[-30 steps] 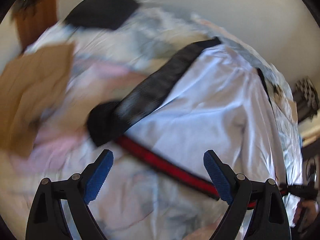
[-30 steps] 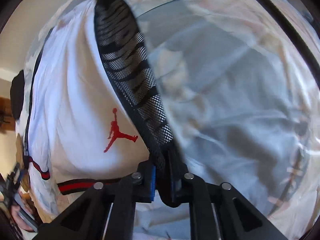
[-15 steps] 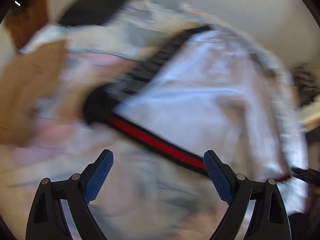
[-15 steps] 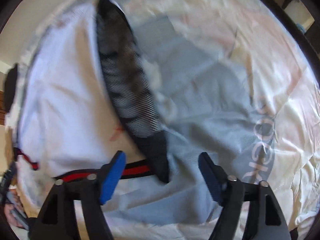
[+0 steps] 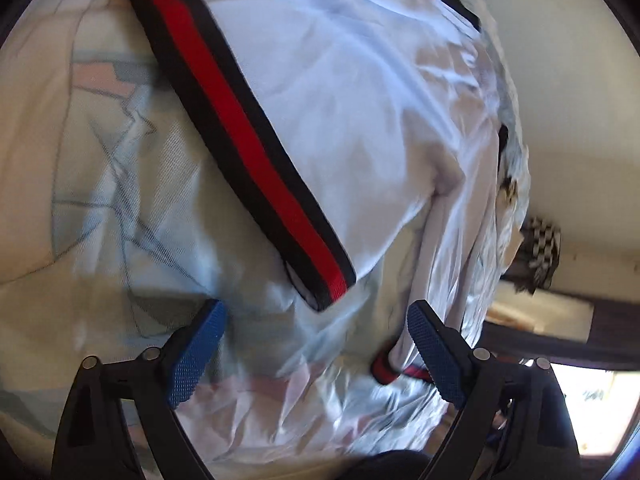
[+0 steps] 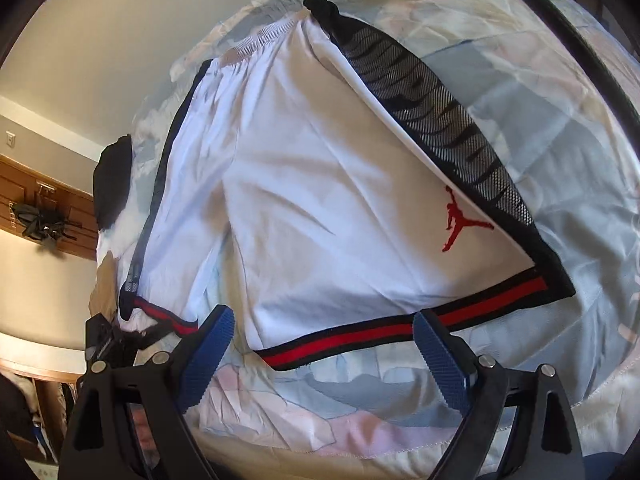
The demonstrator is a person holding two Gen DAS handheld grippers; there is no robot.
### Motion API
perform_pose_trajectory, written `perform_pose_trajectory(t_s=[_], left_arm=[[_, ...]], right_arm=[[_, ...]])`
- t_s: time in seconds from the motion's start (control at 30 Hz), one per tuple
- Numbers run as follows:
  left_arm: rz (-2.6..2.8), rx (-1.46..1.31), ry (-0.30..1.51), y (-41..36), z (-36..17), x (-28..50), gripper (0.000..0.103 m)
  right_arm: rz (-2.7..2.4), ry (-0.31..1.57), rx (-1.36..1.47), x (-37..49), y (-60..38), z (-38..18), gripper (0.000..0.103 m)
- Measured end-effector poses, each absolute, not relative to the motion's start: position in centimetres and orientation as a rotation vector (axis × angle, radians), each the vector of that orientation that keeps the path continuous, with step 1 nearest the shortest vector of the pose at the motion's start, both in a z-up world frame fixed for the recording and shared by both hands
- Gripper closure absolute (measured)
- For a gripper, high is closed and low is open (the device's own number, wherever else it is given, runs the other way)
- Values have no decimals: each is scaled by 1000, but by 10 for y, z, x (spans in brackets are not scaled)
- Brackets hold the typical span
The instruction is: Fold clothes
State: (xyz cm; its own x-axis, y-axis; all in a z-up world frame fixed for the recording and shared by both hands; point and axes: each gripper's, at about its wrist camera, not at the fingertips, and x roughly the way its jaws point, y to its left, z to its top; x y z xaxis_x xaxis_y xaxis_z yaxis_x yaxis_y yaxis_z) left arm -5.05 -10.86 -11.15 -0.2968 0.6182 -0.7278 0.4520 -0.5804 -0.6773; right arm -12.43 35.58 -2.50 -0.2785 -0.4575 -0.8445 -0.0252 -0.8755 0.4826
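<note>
Left wrist view first: the left claw (image 5: 314, 346) stands wide apart with nothing between its blue pads, just as it did a second ago, but it has dropped closer to the white shorts (image 5: 360, 92) and rolled, so the red and black hem band (image 5: 240, 128) that used to run across the lower middle of the picture now slants from the top left down to a corner just ahead of the pads. The brown card and the black cloth that showed at the upper left earlier are out of this view now. Beneath the shorts lies the patterned bedspread (image 5: 120, 200), pale blue, grey and pink, and at the right edge a cream wall and a dark ledge show. Right wrist view next: the right claw (image 6: 320, 340) was clamped on the black mesh side panel (image 6: 432, 92) a second ago; its jaws have just been opening, and they now stand apart with nothing pressed between them, the hem band (image 6: 372, 344) lying on the bed just beyond the pads. The shorts (image 6: 320, 184) lie spread flat on the bedspread (image 6: 560, 128). Only this view shows the whole garment, its gathered waistband (image 6: 256, 40) at the far end, the red jumping-figure logo (image 6: 460, 220), the mesh panel along the right side and a black cloth (image 6: 114, 184) at the bed's left edge.
</note>
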Motion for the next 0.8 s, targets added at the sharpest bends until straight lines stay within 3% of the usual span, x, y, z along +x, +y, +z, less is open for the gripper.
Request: perform_pose_trajectory(t_s=[0.17,0.27,0.33,0.37,0.4,0.43,0.5,0.6,0.8], left_arm=[[2061,-1627,-1446,-115,-97,-58,14],[2082,-1677,-1403,-115,-102,-63,21],[2117,-1664,-1423,-115,-103,-62,40],[2125,-1666,-1420,-114,-105,-63,60],[2112,-1684,-1416,-114,-109,-64,67],[2099,-1702,-1413,-114,-113,-65,68],[2078,-1714,-1444,-117,-118,-62,95],[2058,-1712,-1508,-121,-121,-53,97],[2185,-1733,-1391,-114,-101,-34,98]], right_arm=[[-2186,-683,1716,-129,365,-37,10],[-2175,-707,1728,-128,367,-40,10],[-2173,-685,1735,-128,365,-40,10],[-2172,-671,1740,-128,363,-40,10],[-2174,-655,1743,-128,361,-40,10],[-2175,-637,1746,-128,359,-40,10],[-2175,-609,1751,-128,356,-40,10],[-2170,-604,1763,-128,355,-42,10],[-2153,-609,1794,-130,356,-46,10]])
